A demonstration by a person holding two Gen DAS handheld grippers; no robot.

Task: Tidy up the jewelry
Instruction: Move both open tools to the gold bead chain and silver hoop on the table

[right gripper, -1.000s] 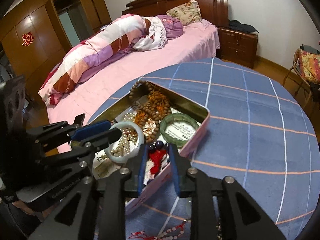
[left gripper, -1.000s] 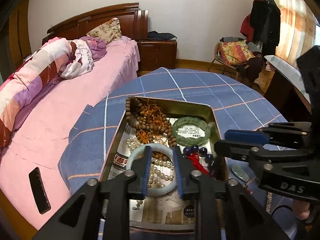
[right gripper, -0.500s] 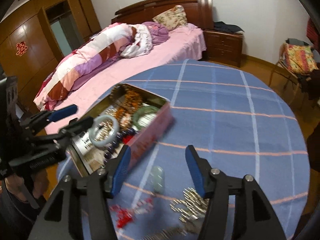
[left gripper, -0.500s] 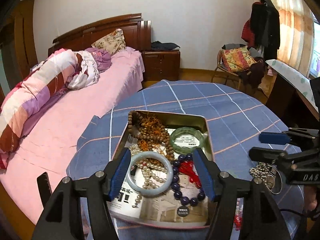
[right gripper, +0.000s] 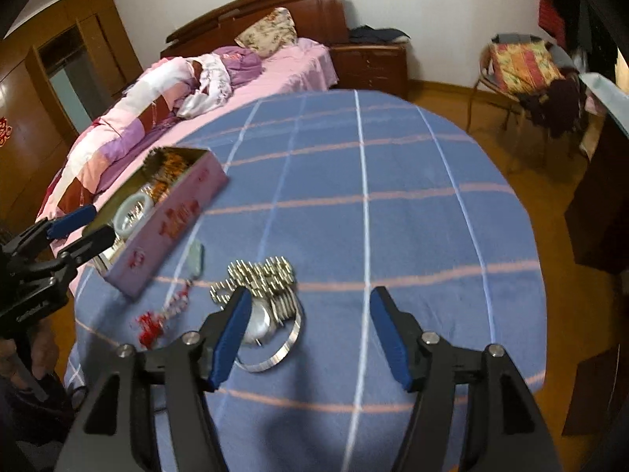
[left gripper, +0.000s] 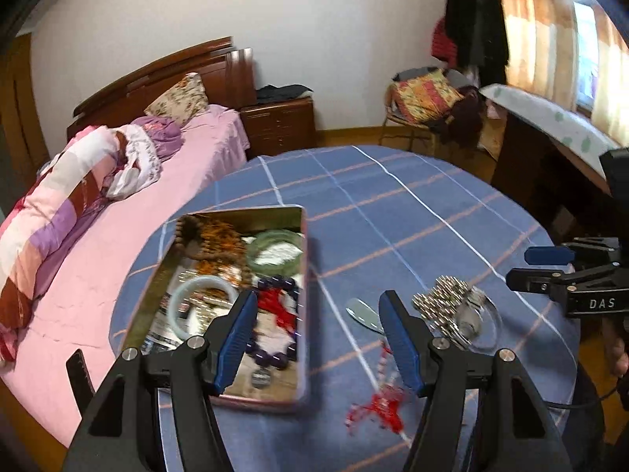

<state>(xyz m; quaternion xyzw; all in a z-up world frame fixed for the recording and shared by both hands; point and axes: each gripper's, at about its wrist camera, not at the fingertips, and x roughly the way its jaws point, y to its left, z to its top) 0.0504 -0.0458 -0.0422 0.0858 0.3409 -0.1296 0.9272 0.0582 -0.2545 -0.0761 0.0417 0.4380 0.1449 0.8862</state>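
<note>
Left wrist view: the left claw (left gripper: 316,338) hovers with its blue-padded fingers (left gripper: 236,334) spread wide and nothing between them, above a round counter (left gripper: 393,204) draped in blue checked cloth. Under and just ahead of its left finger sits an open tin (left gripper: 302,314) holding jewelry: a pale bangle (left gripper: 184,295), a green bangle (left gripper: 275,249), brown beads (left gripper: 188,232), dark purple beads (left gripper: 271,358) and a red tassel (left gripper: 275,306). Between the fingers, on the cloth, lies a small oval pendant (left gripper: 361,310); closer in, near the right finger, a red knotted charm (left gripper: 381,405). Beyond the right finger rests a heap of silver chain (left gripper: 444,303) beside a watch (left gripper: 468,318) and a thin silver bangle (left gripper: 493,334). At far right the right claw (left gripper: 538,265) shows side-on, fingers slightly apart.

Right wrist view: the right claw (right gripper: 308,332) is likewise wide open and empty, over the blue cloth (right gripper: 393,196). Its left finger overlaps the watch (right gripper: 259,322) and silver bangle (right gripper: 291,342), with the chain (right gripper: 255,275) just ahead. Left of that finger lie the red charm (right gripper: 151,326) and pendant (right gripper: 194,255), then the pink-sided tin (right gripper: 173,220). The left claw (right gripper: 82,224) reaches in from the far left edge at the tin's near end, fingers parted. A pink bed (right gripper: 275,74) stands beyond the counter.
</note>
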